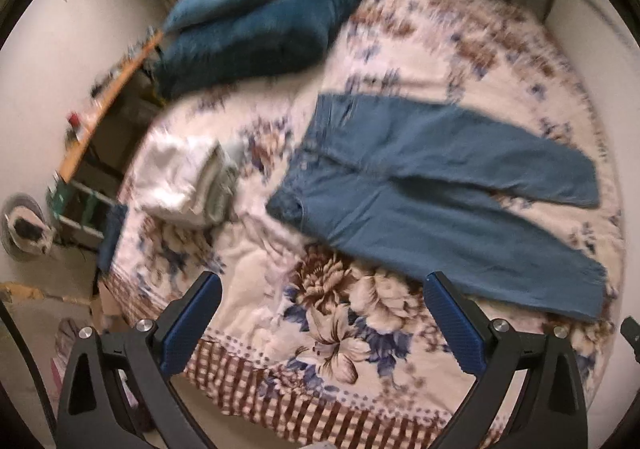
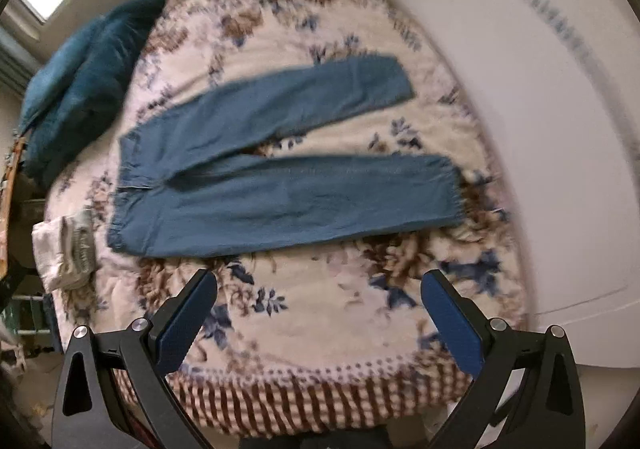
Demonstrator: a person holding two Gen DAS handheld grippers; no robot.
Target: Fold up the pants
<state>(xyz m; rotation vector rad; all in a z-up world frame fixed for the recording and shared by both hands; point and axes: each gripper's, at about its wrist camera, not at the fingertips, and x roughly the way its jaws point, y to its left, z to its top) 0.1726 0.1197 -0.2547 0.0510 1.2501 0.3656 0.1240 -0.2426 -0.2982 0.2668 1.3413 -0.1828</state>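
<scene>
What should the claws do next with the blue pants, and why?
Probably lower both open claws, left claw and right claw, to the near leg of the blue pants. The pants lie flat on the bed with legs apart, unfolded, and neither claw holds anything.

The blue denim pants point(image 2: 280, 177) lie flat and unfolded on the floral bedspread point(image 2: 320, 321). Legs are spread apart in a V, waistband toward the teal pillows point(image 2: 88, 81).

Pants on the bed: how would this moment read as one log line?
pants: flat, unfolded, legs apart on floral blanket | left claw: open, empty | right claw: open, empty | fold: not started
</scene>
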